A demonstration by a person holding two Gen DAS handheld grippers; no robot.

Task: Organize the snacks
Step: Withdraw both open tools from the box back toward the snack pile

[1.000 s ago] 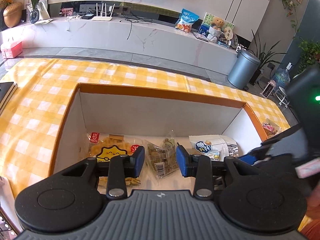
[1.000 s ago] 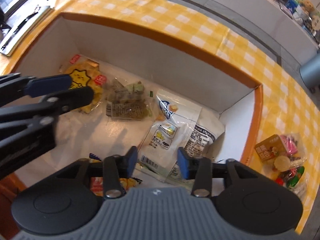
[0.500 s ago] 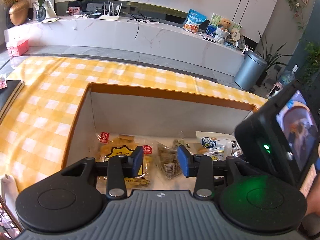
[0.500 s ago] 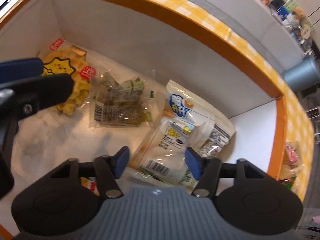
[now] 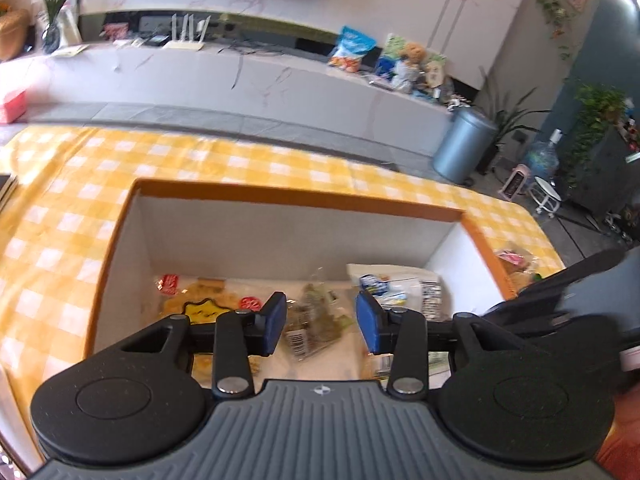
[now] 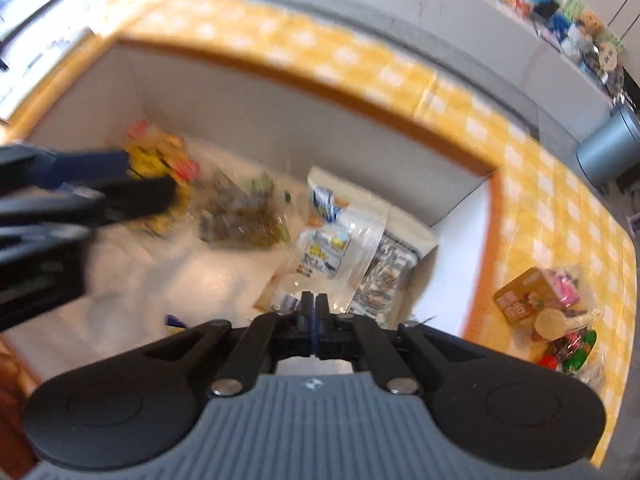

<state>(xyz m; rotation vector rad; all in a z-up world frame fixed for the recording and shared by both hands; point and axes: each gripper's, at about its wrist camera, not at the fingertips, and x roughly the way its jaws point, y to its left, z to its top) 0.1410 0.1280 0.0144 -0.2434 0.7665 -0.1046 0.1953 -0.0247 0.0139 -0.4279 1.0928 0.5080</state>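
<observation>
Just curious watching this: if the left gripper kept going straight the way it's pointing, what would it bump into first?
Probably the clear packet of greenish-brown snacks on the box floor, which sits right between the left gripper's open fingers. Depth is hard to judge, so that is a best guess.

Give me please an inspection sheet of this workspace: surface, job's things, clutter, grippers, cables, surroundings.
Surface: yellow checked tablecloth with an orange-rimmed box on it.
Job's things: inside the box lie a yellow snack pack, a clear greenish pack and white packs; one mixed candy bag lies outside, on the cloth.
Clutter: nothing seen on the cloth besides the candy bag.
Grippers: left gripper open above the box, holding nothing; right gripper shut, jaws just closed, nothing visibly between them.
Cables: dark cords on the far counter.
Surroundings: router, grey bin, plants.
</observation>
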